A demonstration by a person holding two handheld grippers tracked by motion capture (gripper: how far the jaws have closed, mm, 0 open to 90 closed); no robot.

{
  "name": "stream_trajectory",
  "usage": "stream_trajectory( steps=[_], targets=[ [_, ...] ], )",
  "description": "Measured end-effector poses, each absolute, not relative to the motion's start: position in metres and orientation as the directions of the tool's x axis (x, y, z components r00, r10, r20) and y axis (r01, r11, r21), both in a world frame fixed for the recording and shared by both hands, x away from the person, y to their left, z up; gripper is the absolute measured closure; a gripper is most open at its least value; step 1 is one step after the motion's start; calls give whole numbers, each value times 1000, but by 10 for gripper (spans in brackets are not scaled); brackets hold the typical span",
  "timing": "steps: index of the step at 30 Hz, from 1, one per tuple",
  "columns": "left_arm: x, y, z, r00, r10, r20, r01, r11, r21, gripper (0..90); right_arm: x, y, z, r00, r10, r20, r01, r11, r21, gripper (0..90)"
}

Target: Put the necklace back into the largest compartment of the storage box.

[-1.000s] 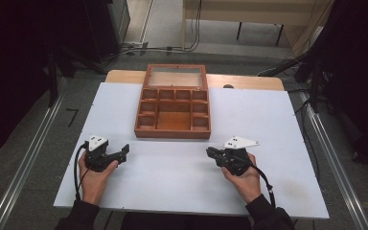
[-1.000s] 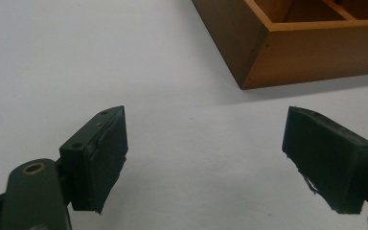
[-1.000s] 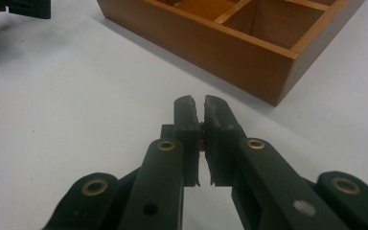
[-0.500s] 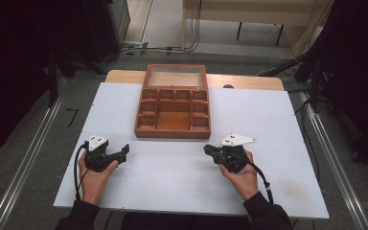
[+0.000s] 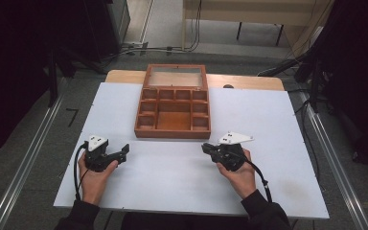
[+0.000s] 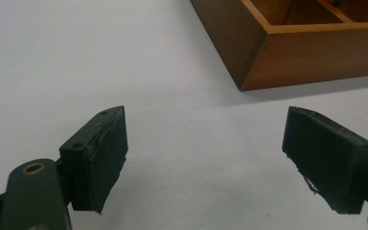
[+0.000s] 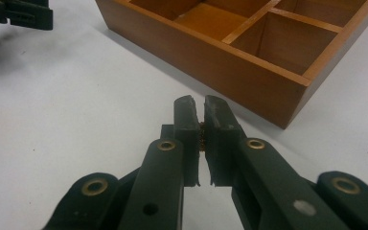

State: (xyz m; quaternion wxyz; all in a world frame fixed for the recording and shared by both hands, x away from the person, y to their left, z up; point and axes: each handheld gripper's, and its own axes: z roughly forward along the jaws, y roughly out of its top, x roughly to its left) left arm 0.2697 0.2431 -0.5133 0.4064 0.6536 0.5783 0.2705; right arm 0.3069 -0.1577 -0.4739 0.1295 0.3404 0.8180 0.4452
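A wooden box [image 5: 172,134] with several open compartments stands mid-table, its glass-paned lid [image 5: 175,76] laid back behind it. My left gripper [image 5: 124,149] rests on the white table in front of the box's left corner. In the left gripper view, my left gripper [image 6: 206,158] is open, with nothing between its jaws. My right gripper [image 5: 204,147] lies in front of the box's right corner and points left. Seen close in the right gripper view, my right gripper [image 7: 201,108] is shut. A tiny brass-coloured bit shows in the slit between the pads; I cannot tell what it is.
The box's front corner [image 6: 249,57] lies just ahead of the left jaws, and its front wall [image 7: 211,52] just ahead of the right ones. The white table top [image 5: 268,115] has bare room on both sides of the box. Metal rails [image 5: 335,163] flank the table.
My right gripper has edged slightly to the left along the table. The left gripper and the box have stayed put.
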Motion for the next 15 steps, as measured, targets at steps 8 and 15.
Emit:
stream_trajectory(
  steps=[8, 15],
  targets=[
    [270, 243, -513, 186, 976, -116, 538, -2, 843, 163, 311, -151, -473, -739, 668, 86, 435, 376, 818, 825],
    [270, 243, -513, 184, 976, -116, 539, -1, 842, 164, 313, -147, -472, -741, 666, 88, 433, 374, 820, 825]
  ],
)
